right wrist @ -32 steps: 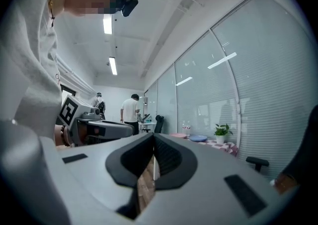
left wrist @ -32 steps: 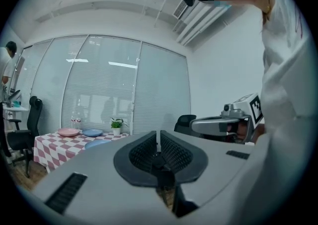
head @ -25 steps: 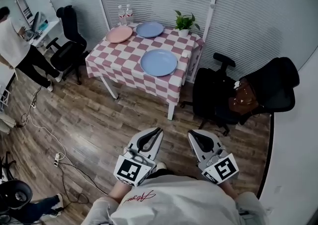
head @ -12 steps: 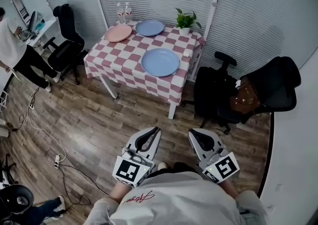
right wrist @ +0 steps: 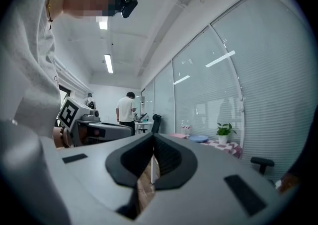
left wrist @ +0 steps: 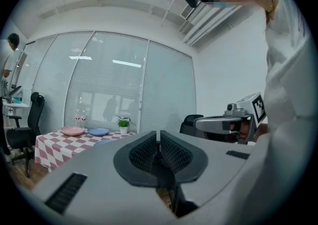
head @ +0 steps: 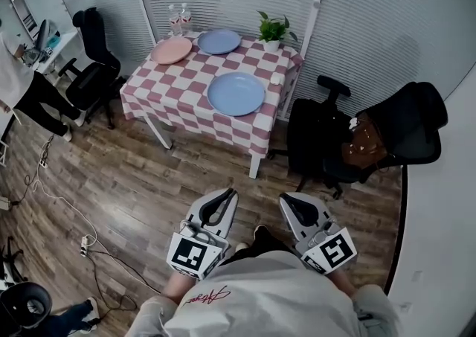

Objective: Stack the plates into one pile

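Note:
Three plates lie apart on the checked table (head: pixel 178 97): a large blue plate (head: pixel 236 94) near its front, a smaller blue plate (head: pixel 219 42) and a pink plate (head: pixel 172 50) at the back. My left gripper (head: pixel 227 196) and right gripper (head: pixel 286 201) are held close to my body, well short of the table, both shut and empty. In the left gripper view the pink plate (left wrist: pixel 72 131) and blue plate (left wrist: pixel 98 131) show far off beyond the closed jaws. The right gripper view shows a blue plate (right wrist: pixel 198 138) in the distance.
A potted plant (head: pixel 273 32) and two bottles (head: pixel 177 18) stand at the table's back edge. Black office chairs (head: pixel 387 138) stand right of the table, another chair (head: pixel 93 68) on its left. A person (head: pixel 26 90) stands at a desk at far left. Cables (head: pixel 67 213) lie on the wooden floor.
The table and plates have shifted slightly left in the head view. Both grippers stay shut and in about the same place before me.

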{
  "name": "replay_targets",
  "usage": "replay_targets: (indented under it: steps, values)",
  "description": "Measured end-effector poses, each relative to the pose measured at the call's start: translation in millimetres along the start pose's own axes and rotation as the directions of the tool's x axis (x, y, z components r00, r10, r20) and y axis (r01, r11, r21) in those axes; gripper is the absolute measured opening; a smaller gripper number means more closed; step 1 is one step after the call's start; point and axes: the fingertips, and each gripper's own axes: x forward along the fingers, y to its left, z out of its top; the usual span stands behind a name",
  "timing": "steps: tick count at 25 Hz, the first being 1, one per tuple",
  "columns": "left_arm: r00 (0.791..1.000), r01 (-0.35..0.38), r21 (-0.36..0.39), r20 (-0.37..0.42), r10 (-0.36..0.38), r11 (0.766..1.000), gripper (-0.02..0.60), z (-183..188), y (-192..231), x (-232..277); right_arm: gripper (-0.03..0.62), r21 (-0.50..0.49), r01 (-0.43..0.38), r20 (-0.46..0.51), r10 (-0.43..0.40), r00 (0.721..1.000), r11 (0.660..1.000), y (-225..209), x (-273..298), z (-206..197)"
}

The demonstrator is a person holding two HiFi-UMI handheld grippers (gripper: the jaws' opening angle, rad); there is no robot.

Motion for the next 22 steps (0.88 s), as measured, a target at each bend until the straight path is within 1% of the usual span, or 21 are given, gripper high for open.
replay_targets:
  steps: [2, 4, 10, 16, 20, 22]
  values:
    - [1.000, 0.010, -0.014, 0.016, -0.010, 1.000, 0.037, 1, -1, 3, 0.011, 0.001, 0.008, 0.002, -0.008, 1.000, 1.000, -4, 1, 0]
    - [1.000, 0.007, -0.016, 0.014, -0.007, 1.000, 0.037, 0, 1, 5, 0.011, -0.008, 0.012, 0.015, -0.011, 1.000, 1.000, -8, 5, 1]
    - [0.999, -0.026, -0.011, 0.021, 0.026, 1.000, 0.037, 2, 21, 12, 0.011, -0.010, -0.034, 0.003, 0.034, 0.999, 0.999, -12, 27, -3]
    - [0.999, -0.041, -0.010, 0.028, 0.042, 0.999, 0.037, 11, 44, 27, 0.011, -0.041, -0.046, 0.045, 0.048, 0.998, 0.998, -31, 55, 9]
    - [0.998, -0.046, -0.006, 0.033, 0.046, 0.999, 0.037, 14, 59, 47, 0.011, -0.033, -0.050, 0.017, 0.051, 0.999, 0.998, -49, 67, 5]
    - [0.999, -0.044, 0.000, 0.033, 0.044, 0.999, 0.037, 12, 66, 59, 0.011, -0.030, -0.043, 0.021, 0.044, 0.999, 0.999, -61, 74, 3]
